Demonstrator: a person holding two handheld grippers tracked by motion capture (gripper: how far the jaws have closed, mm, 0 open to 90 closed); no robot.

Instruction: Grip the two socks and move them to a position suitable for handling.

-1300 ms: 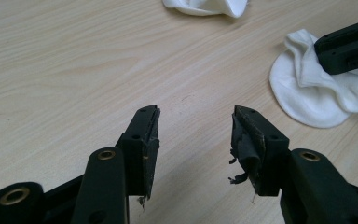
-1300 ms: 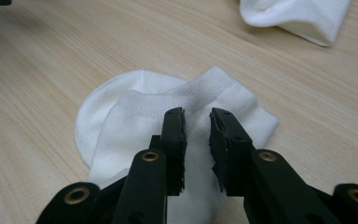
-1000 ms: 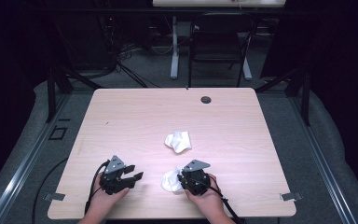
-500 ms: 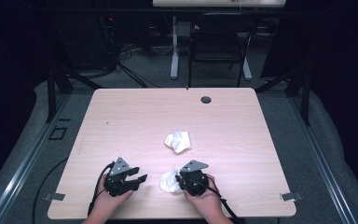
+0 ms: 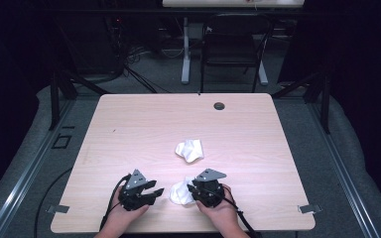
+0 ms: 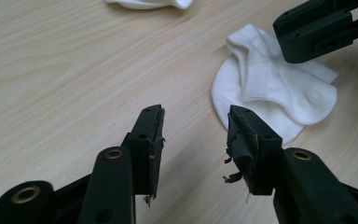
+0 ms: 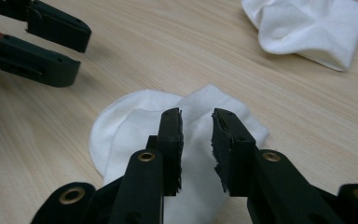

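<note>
Working on the near sock (image 5: 180,192), we had our right gripper (image 7: 196,128) over it, jaws a little apart and opening. Our left gripper (image 6: 193,123), closing but still empty, needed to reach its left edge.

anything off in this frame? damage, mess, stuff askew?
The left gripper has frayed pads, with black shreds hanging off both jaws; the right gripper has ragged pad edges too. Both white socks, the near sock and the far sock, lie crumpled. Nothing is spilled on the table.
</note>
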